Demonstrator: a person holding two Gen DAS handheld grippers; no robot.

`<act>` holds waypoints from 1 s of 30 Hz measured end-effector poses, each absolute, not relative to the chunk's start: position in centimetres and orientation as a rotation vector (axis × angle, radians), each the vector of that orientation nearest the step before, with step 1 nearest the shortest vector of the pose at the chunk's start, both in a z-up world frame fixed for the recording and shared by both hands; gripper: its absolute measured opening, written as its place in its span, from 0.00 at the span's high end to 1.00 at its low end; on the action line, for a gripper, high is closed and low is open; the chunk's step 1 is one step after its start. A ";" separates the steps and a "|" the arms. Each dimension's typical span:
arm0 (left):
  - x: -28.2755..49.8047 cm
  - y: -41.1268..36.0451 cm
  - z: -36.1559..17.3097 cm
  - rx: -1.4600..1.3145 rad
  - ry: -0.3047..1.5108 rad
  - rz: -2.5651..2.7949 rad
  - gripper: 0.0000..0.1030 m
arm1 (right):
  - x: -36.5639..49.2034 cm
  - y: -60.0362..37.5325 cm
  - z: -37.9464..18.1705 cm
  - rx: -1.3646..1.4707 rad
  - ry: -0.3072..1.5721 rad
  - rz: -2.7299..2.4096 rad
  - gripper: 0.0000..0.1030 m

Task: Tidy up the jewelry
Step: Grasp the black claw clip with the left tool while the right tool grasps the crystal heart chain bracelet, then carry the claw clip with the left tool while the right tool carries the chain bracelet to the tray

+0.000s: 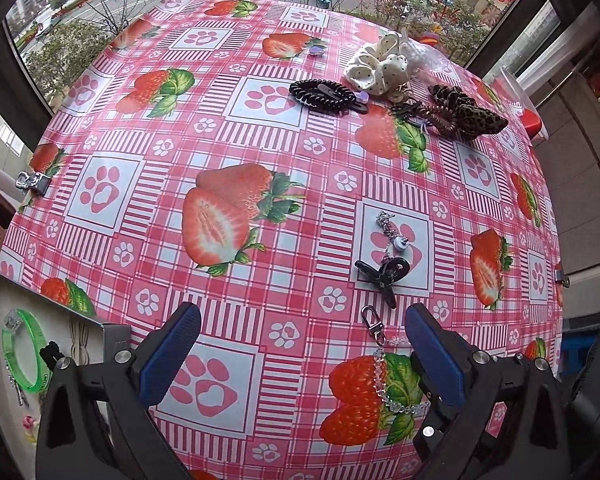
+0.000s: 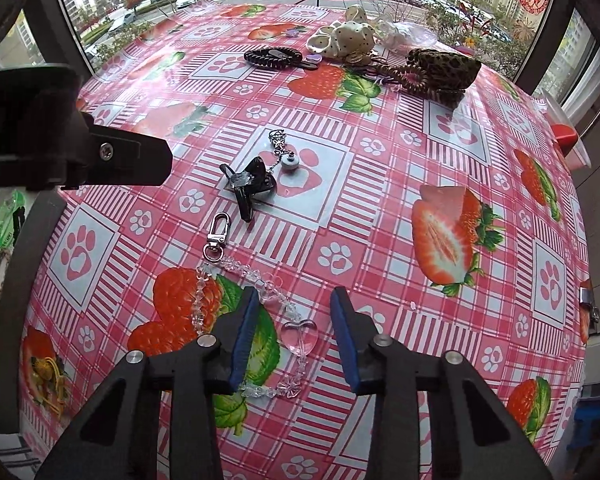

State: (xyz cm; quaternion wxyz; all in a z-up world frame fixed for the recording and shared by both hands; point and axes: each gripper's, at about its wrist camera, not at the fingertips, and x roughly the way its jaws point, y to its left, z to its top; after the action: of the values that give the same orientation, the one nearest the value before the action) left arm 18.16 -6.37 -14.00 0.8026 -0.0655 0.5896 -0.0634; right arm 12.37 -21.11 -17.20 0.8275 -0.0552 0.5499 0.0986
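Note:
A clear bead chain with a silver clasp (image 2: 219, 232) and a glass heart (image 2: 299, 337) lies on the strawberry tablecloth between my right gripper's (image 2: 294, 304) open fingers. The chain also shows in the left wrist view (image 1: 379, 360), by the right finger of my open, empty left gripper (image 1: 301, 320). A black hair clip with a silver charm chain (image 1: 383, 270) lies just beyond; it also shows in the right wrist view (image 2: 250, 184). A grey tray (image 1: 112, 340) at the left holds a green bangle (image 1: 24, 356).
At the far side lie a black coil hair tie (image 1: 323, 94), a cream dotted scrunchie (image 1: 379, 65), a leopard scrunchie (image 1: 465, 114) and a brown coil tie (image 2: 403, 74). My left gripper's body (image 2: 72, 152) shows in the right wrist view. Metal clips (image 1: 32, 181) pin the cloth at the table edges.

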 end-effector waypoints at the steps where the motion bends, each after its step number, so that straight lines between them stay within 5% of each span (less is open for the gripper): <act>1: 18.4 -6.7 -14.2 -0.138 1.266 -0.140 0.00 | 12.3 -21.4 -17.2 -0.112 1.168 0.204 0.80; 4: 19.0 -8.1 -14.7 -0.116 1.269 -0.154 0.00 | 12.2 -22.3 -17.2 -0.093 1.176 0.190 0.94; 9: 19.6 -10.5 -15.9 -0.056 1.270 -0.168 0.00 | 11.4 -24.2 -17.3 -0.048 1.191 0.161 0.95; 17: 20.0 -12.9 -17.1 0.057 1.275 -0.143 0.46 | 11.0 -26.1 -17.4 0.041 1.212 0.145 0.95; 21: 20.1 -12.9 -16.9 0.058 1.267 -0.169 0.87 | 10.9 -26.8 -17.3 0.114 1.231 0.155 0.95; 30: 18.2 -11.6 -15.0 0.017 1.231 -0.207 0.88 | 9.9 -28.2 -16.1 0.312 1.260 0.182 0.95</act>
State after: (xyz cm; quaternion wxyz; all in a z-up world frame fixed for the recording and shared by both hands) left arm 18.24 -11.63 -15.00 0.8114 0.0078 0.5763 -0.0967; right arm 9.90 -28.24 -16.09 0.7928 0.1453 0.5859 0.0844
